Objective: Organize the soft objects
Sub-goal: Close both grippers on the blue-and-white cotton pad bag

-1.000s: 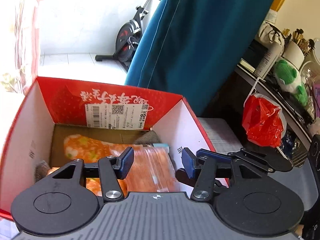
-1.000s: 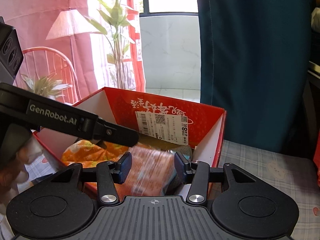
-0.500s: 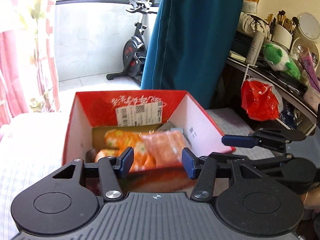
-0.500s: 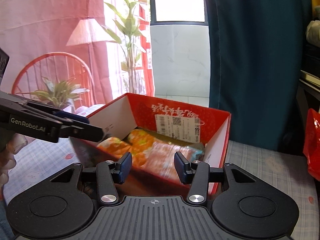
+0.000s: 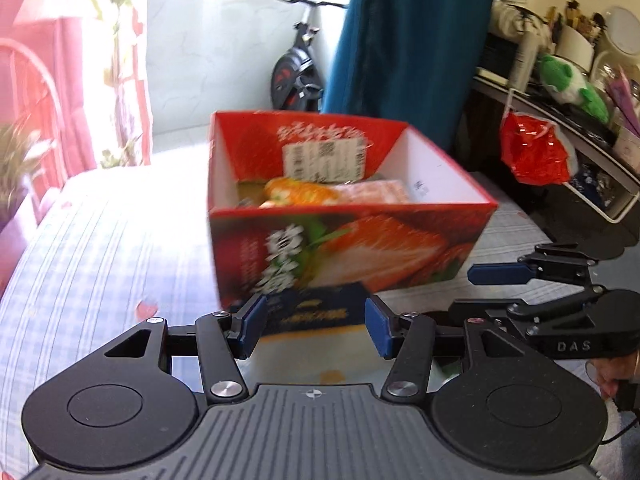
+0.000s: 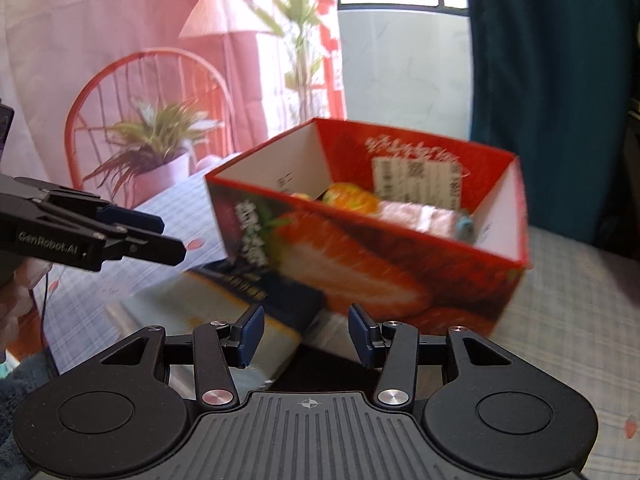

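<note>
A red cardboard box (image 5: pixel 344 252) with strawberry print stands on the checked tablecloth; it also shows in the right wrist view (image 6: pixel 372 256). Inside lie an orange patterned soft item (image 5: pixel 300 194) and a pink wrapped soft pack (image 5: pixel 376 192), seen again in the right wrist view as orange (image 6: pixel 352 198) and pink (image 6: pixel 420 216). My left gripper (image 5: pixel 314 330) is open and empty, in front of the box. My right gripper (image 6: pixel 306 334) is open and empty, also short of the box's near wall. Each gripper shows in the other's view.
A dark flat package (image 6: pixel 240 304) lies under the box's near edge. A red plastic bag (image 5: pixel 534 154) hangs at a cluttered shelf with a green plush (image 5: pixel 568 84) on the right. A teal curtain (image 5: pixel 400 40) and an exercise bike (image 5: pixel 298 76) stand behind. A red chair with a plant (image 6: pixel 152 140) is at left.
Both grippers have pulled back and up out of the box, which now stands farther off. The soft items stay inside it.
</note>
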